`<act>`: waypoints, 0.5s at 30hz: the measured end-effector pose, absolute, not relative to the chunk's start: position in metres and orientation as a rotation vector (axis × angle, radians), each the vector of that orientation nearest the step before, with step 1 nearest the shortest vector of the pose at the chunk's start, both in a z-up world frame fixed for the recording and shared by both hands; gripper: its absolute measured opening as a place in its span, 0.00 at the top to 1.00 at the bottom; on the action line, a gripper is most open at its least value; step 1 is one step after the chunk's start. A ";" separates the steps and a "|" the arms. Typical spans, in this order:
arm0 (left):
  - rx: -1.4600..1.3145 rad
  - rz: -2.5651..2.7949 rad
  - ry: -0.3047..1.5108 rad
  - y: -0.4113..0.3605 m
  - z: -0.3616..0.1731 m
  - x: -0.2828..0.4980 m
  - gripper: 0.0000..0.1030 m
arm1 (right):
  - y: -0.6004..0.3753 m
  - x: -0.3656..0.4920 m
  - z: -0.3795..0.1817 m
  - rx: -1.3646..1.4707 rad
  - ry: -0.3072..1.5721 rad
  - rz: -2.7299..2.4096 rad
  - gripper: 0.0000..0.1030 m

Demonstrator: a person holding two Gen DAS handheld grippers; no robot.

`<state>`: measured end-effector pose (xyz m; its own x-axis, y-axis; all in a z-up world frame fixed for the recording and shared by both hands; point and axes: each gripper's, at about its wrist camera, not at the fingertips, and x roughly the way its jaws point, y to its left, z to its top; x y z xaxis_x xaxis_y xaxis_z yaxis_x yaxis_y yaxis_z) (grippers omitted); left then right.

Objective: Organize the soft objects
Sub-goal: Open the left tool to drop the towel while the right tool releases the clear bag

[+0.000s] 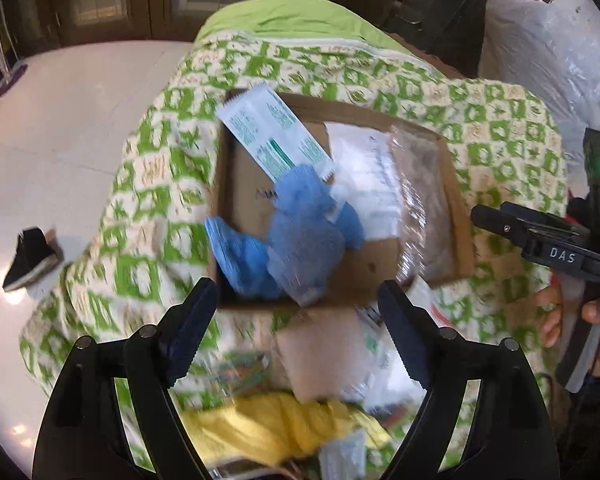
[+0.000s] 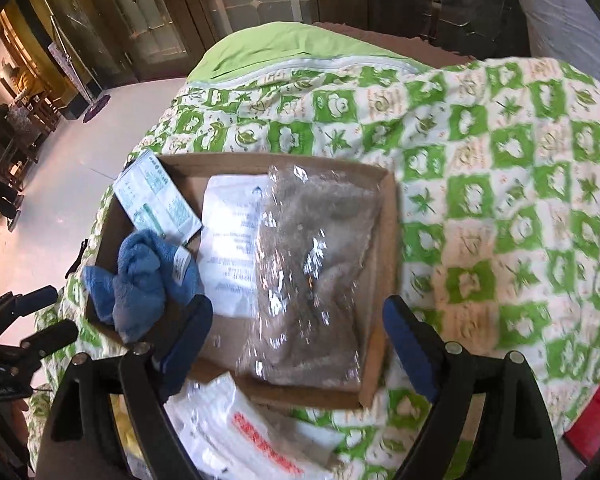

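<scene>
A shallow cardboard box (image 1: pixel 240 184) (image 2: pixel 388 240) lies on a green and white patterned quilt. Inside it are a crumpled blue cloth (image 1: pixel 304 232) (image 2: pixel 140 280), a white and green printed packet (image 1: pixel 272 136) (image 2: pixel 156 200), a white paper packet (image 1: pixel 368 176) (image 2: pixel 232 240) and a grey fabric in a clear plastic bag (image 1: pixel 424 200) (image 2: pixel 320 276). The blue cloth hangs partly over the box's near left edge. My left gripper (image 1: pixel 298 334) hovers open above the box's near edge, nothing between its fingers. My right gripper (image 2: pixel 298 342) is open over the bagged fabric, not touching it.
The quilt (image 2: pixel 500 200) covers a bed with a plain green sheet (image 1: pixel 300 16) at the far end. Near me lie a yellow cloth (image 1: pixel 276 424), a brown packet (image 1: pixel 320 356) and a white bag with red print (image 2: pixel 244 432). White floor (image 1: pixel 60 120) and a black shoe (image 1: pixel 30 258) are at left.
</scene>
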<state>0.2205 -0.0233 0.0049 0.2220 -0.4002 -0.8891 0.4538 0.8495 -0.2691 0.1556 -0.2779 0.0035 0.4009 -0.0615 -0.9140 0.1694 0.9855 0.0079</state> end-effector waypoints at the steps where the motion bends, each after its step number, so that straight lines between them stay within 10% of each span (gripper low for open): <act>1: 0.053 -0.593 1.217 -0.022 0.006 0.216 0.19 | -0.278 0.151 0.004 0.111 1.160 -0.145 0.15; 15: 0.061 -0.632 1.244 -0.023 0.013 0.149 0.19 | -0.258 0.084 -0.005 0.158 1.233 -0.048 0.15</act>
